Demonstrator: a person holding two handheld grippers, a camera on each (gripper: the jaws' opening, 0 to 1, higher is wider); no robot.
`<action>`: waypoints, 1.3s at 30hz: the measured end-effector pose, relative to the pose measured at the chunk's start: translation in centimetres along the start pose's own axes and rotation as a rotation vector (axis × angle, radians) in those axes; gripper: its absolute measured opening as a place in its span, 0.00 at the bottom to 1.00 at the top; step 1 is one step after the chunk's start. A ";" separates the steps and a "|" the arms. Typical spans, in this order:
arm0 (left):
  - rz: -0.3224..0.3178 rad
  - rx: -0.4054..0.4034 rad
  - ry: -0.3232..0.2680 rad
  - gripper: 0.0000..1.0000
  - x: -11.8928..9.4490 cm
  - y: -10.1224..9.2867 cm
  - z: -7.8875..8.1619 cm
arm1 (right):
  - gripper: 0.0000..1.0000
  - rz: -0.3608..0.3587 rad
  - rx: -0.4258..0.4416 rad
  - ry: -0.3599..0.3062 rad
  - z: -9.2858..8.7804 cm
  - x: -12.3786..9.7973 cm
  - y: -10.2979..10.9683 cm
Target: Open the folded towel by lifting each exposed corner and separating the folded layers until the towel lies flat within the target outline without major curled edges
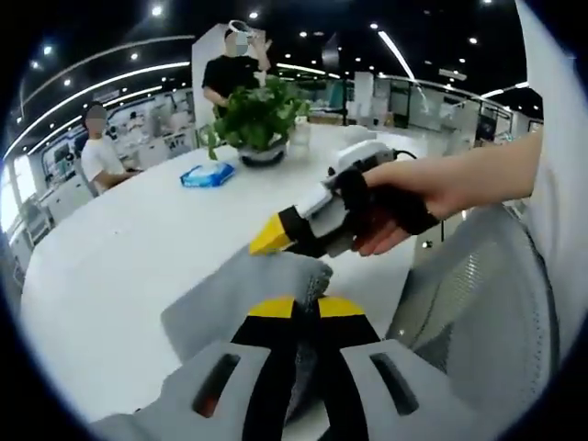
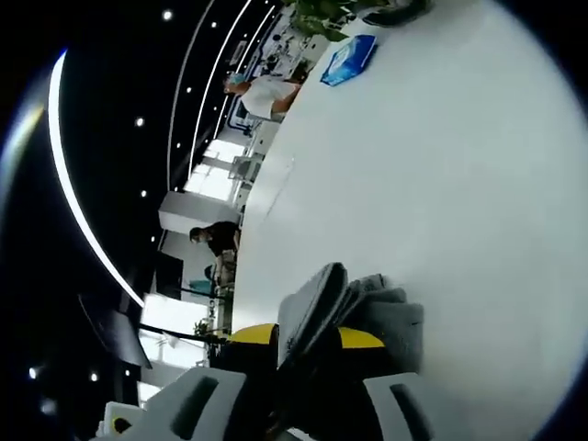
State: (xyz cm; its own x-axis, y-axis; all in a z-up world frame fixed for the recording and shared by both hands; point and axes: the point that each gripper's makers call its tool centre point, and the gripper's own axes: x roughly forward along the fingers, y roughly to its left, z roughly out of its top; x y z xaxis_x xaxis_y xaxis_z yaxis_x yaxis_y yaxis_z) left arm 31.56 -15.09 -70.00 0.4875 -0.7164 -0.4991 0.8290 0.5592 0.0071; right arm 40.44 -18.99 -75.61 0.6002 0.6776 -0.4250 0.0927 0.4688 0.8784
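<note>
A grey towel (image 1: 241,299) lies bunched on the white table (image 1: 138,239), its layers partly lifted. My left gripper (image 1: 308,308) is shut on the near edge of the towel, with fabric pinched between its yellow tips. My right gripper (image 1: 276,237), held by a hand (image 1: 432,188), comes in from the right and grips the towel's upper edge. In the right gripper view the towel's folded layers (image 2: 317,308) stand up as a thick bundle, and my right gripper (image 2: 308,338) is shut on them. More towel (image 2: 390,322) hangs beside the jaws.
A potted plant (image 1: 257,115) and a blue pack of wipes (image 1: 207,175) stand at the table's far side; the wipes (image 2: 349,57) are also in the right gripper view. A grey mesh chair (image 1: 487,303) is close on the right. People stand beyond the table.
</note>
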 end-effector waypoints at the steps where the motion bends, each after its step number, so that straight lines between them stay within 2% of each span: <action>1: 0.004 0.001 -0.004 0.05 -0.2 0.0 0.0 | 0.15 -0.007 -0.010 0.008 0.1 0.1 -0.2; 8: 0.031 -0.015 -0.026 0.05 -1.3 0.6 0.0 | 0.09 -0.027 -0.036 0.033 0.4 0.5 -0.5; 15: 0.052 -0.015 -0.038 0.06 -2.0 1.2 -0.2 | 0.02 -0.026 -0.076 0.056 0.4 1.0 0.2; 18: 0.054 -0.010 -0.053 0.08 -2.1 1.3 -0.7 | 0.01 -0.042 -0.169 0.060 0.5 0.6 1.2; 20: 0.054 -0.069 -0.043 0.10 -2.4 1.2 -1.4 | 0.01 -0.044 -0.208 0.055 0.5 0.5 2.1; 21: 0.076 -0.101 -0.039 0.11 -2.6 1.6 -1.6 | 0.01 -0.046 -0.232 0.056 0.4 0.5 2.4; 24: 0.106 -0.136 -0.031 0.27 -3.2 2.2 -1.8 | 0.01 -0.059 -0.295 0.049 0.2 0.5 3.2; 28: 0.149 -0.190 -0.036 0.31 -3.6 3.2 -1.3 | 0.00 -0.054 -0.340 0.046 0.0 0.5 4.6; 31: 0.146 -0.173 -0.030 0.33 -3.2 3.1 -0.3 | 0.00 -0.044 -0.384 0.046 -0.4 0.6 5.9; 33: 0.136 -0.139 -0.064 0.34 -3.1 2.8 1.4 | 0.00 -0.036 -0.394 0.042 -0.4 0.7 6.4; 34: 0.137 -0.147 -0.106 0.36 -3.2 2.7 2.7 | 0.00 -0.028 -0.392 0.044 -0.5 0.7 6.8; 36: 0.140 -0.141 -0.138 0.38 -3.3 2.7 4.1 | 0.00 -0.012 -0.390 0.044 -0.7 0.8 7.5; 37: 0.150 -0.144 -0.134 0.38 -3.2 2.8 4.5 | 0.00 -0.009 -0.389 0.045 -0.8 0.8 7.7; 38: 0.190 -0.151 -0.126 0.38 -3.0 3.4 4.7 | 0.00 -0.007 -0.393 0.051 -1.1 0.9 7.9; 39: 0.242 -0.160 -0.085 0.38 -2.6 4.3 4.2 | 0.00 -0.008 -0.400 0.053 -1.3 1.0 8.0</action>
State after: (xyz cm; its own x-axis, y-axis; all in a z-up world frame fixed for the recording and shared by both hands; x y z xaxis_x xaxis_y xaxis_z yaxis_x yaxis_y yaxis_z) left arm 34.99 -12.64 -65.03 0.6926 -0.5827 -0.4252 0.6353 0.7719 -0.0230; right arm 40.73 -13.85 -69.30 0.5576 0.6964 -0.4518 -0.2251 0.6507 0.7252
